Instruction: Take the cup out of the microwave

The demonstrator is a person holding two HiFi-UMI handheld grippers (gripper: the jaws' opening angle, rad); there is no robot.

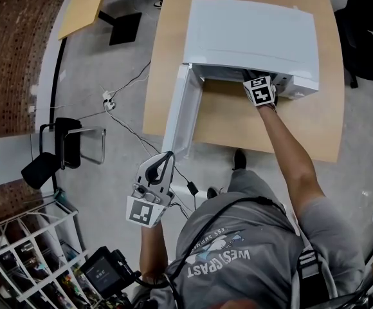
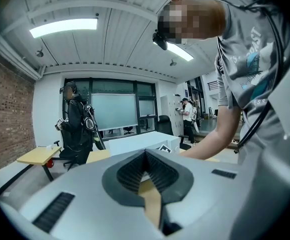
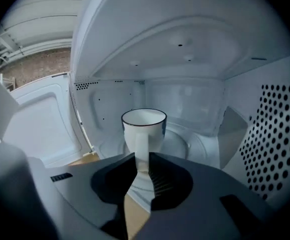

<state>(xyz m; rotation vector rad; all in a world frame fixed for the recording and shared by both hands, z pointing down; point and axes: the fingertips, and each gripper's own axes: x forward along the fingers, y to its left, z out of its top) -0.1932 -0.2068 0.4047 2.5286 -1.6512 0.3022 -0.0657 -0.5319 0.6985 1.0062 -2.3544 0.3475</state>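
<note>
The white cup (image 3: 144,126) with its dark rim stands upright inside the microwave (image 1: 251,34), its handle (image 3: 141,141) turned toward the opening. The right gripper (image 3: 141,160) reaches in past the door (image 1: 177,114), which stands swung wide at the left, and its 2 jaws are clamped on that handle, 1 on each side. The left gripper (image 1: 161,163) hangs low near the person's body, off the near edge of the table (image 1: 238,127), its jaws pressed together with nothing between them.
</note>
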